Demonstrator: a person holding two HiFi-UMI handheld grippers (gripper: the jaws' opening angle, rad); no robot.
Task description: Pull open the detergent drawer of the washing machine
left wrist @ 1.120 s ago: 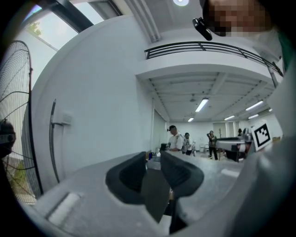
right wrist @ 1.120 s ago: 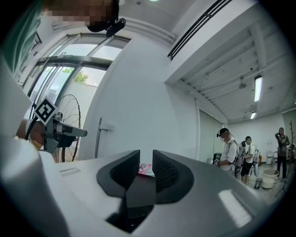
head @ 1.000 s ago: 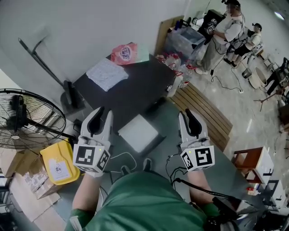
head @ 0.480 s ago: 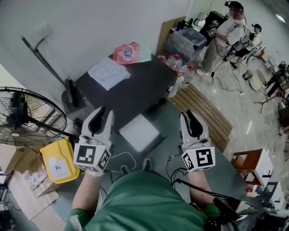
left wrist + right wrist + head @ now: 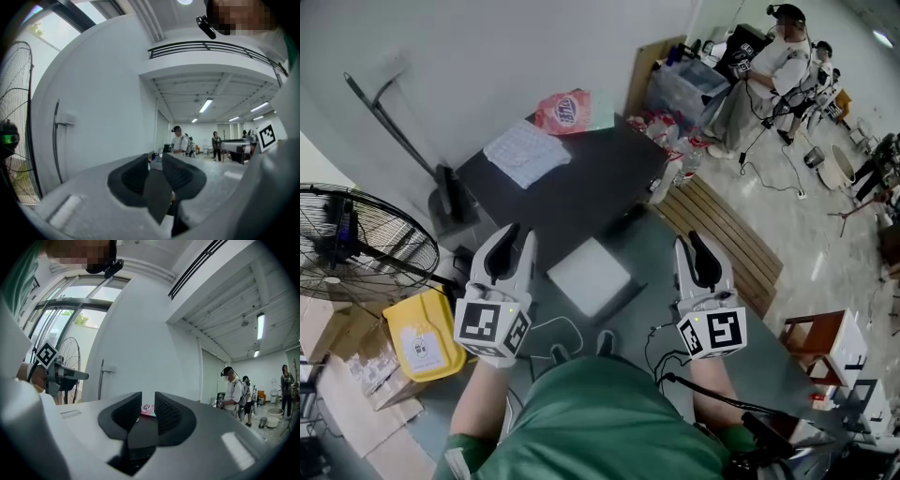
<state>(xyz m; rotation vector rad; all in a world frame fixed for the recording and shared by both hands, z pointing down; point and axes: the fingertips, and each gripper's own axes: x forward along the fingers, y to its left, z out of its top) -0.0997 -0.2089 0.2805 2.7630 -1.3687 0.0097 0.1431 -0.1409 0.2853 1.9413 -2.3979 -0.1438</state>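
A low dark-topped unit [image 5: 581, 192] stands against the white wall ahead of me; no detergent drawer shows in any view. My left gripper [image 5: 514, 242] hovers level before the unit's near left corner. Its jaws stand a little apart with nothing between them, as the left gripper view [image 5: 156, 161] also shows. My right gripper [image 5: 692, 246] hangs at the same height to the right, over the grey floor. A narrow empty gap shows between its pads [image 5: 148, 401]. Neither gripper touches anything.
A white cloth [image 5: 525, 150] and a pink bag [image 5: 562, 111] lie on the dark top. A white box [image 5: 589, 275] sits between the grippers. A fan [image 5: 356, 248], a yellow container [image 5: 422, 342] and cardboard boxes [image 5: 356, 384] are on the left; a slatted wooden board [image 5: 727, 234], cables [image 5: 661, 347] and people [image 5: 769, 66] are on the right.
Both grippers have kept their places and their jaw gaps. Only the people at the back right have shifted a little.
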